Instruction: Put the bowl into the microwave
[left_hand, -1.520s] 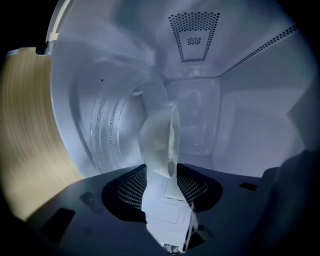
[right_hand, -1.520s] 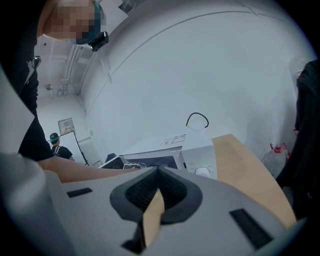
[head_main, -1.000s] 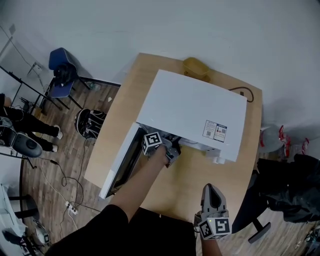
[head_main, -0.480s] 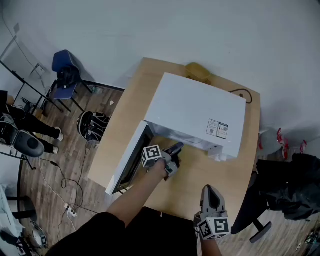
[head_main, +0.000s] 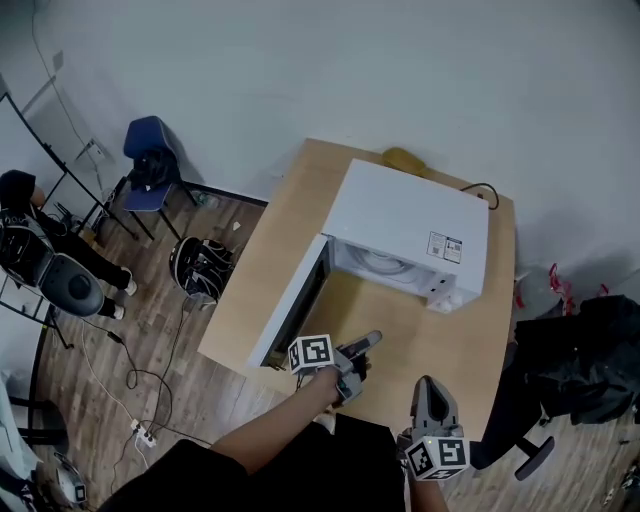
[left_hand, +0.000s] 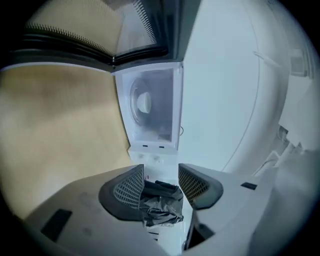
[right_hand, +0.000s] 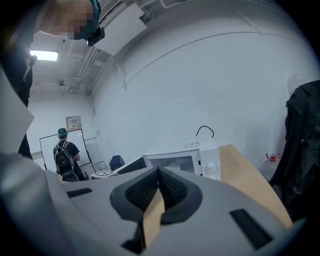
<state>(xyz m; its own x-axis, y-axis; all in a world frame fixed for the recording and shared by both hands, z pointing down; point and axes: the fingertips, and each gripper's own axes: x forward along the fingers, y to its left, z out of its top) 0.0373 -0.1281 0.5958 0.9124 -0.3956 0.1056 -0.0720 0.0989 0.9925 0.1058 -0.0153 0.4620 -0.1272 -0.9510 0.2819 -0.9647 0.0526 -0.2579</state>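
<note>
The white microwave (head_main: 408, 225) stands on the wooden table (head_main: 420, 345) with its door (head_main: 296, 308) swung open to the left. Inside the cavity a pale bowl (head_main: 383, 263) rests on the round turntable; the left gripper view shows that bowl (left_hand: 144, 102) too. My left gripper (head_main: 368, 343) hovers over the table's near edge, well in front of the cavity. The left gripper (left_hand: 161, 172) is open, with nothing between its pads. My right gripper (head_main: 432, 392) is low at the near right, shut and empty. The right gripper (right_hand: 159, 172) points toward the microwave (right_hand: 175, 161).
A yellow object (head_main: 405, 158) and a black cable (head_main: 482, 188) lie behind the microwave. A blue chair (head_main: 152, 165) and a person (head_main: 40, 255) are on the floor at left. A dark jacket (head_main: 575, 365) hangs at right. A person with a backpack (right_hand: 66, 156) stands far off.
My left gripper has drawn back out of the microwave's mouth to the table's near edge. The head camera has moved back, so the open cavity and the bowl now show.
</note>
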